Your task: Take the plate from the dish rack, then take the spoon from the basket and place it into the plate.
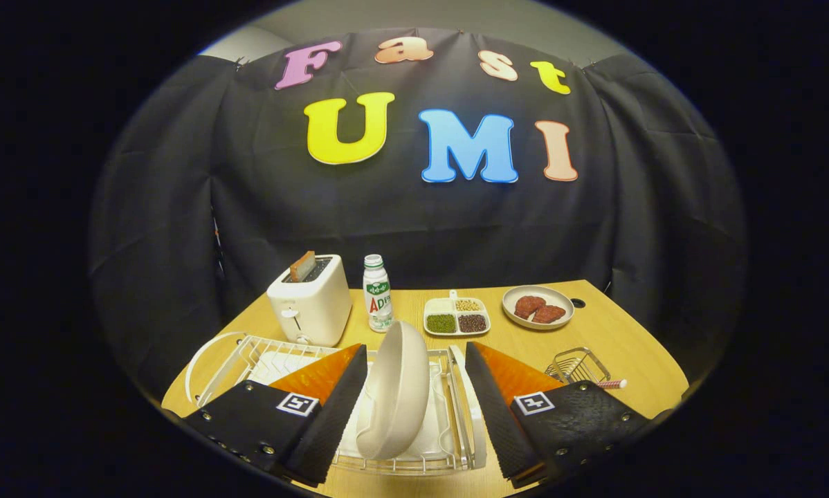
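Observation:
A white plate [395,394] stands on edge in the white wire dish rack [238,356], right between my fingers. My gripper [416,348] is open, one finger on each side of the plate. The left finger sits very close to the plate's rim, and a gap shows on the right side. Beyond the right finger, a small wire basket [575,364] rests on the wooden table [629,339]. A spoon handle [612,384] with pink stripes sticks out of the basket to the right; its bowl end is hidden.
Behind the rack stand a white toaster [311,309] holding a slice of bread and a small bottle [378,294]. A divided dish of beans [456,317] and a plate with two brown pieces [538,306] sit at the back right. The table's edge runs close behind the basket.

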### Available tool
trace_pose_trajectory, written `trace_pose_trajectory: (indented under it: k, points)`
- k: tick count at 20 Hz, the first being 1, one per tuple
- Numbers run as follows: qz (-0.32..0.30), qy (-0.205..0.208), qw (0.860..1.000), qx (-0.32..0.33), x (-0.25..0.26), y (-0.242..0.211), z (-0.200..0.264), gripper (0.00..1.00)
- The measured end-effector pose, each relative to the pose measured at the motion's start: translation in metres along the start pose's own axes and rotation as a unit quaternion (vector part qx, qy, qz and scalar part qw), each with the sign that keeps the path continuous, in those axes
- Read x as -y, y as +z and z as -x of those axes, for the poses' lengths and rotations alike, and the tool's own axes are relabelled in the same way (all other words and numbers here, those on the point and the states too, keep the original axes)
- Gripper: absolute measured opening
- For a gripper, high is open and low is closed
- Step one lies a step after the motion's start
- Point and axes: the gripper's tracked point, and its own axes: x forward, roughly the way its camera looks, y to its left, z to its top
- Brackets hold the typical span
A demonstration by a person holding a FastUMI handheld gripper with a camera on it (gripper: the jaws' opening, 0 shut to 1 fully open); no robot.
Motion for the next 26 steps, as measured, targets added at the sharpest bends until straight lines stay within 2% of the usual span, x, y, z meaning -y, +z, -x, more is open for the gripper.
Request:
trace_pose_trajectory:
  k: [1,2,5,7,8,10,13,14,17,22,26]
  points:
    - [0.002,-0.008,1.000,-0.015,-0.001,-0.008,-0.010,0.86]
    - [0.003,-0.013,1.000,-0.028,-0.002,-0.015,-0.015,0.77]
    - [0.003,-0.027,0.998,-0.054,-0.004,-0.026,-0.027,0.77]
    - [0.005,-0.034,0.997,-0.069,-0.004,-0.030,-0.030,0.54]
    - [0.013,-0.042,0.996,-0.076,-0.003,-0.034,-0.033,0.49]
    - [0.024,-0.060,0.994,-0.087,0.002,-0.033,-0.033,0.29]
    - [0.035,-0.098,0.989,-0.107,0.008,-0.034,-0.028,0.25]
    - [0.035,-0.102,0.988,-0.112,0.005,-0.032,-0.029,0.20]
    - [0.051,-0.112,0.985,-0.120,-0.001,-0.026,-0.034,0.14]
    - [0.085,-0.163,0.976,-0.113,-0.007,-0.010,-0.024,0.14]
    - [0.136,-0.194,0.966,-0.106,-0.013,0.003,-0.010,0.14]
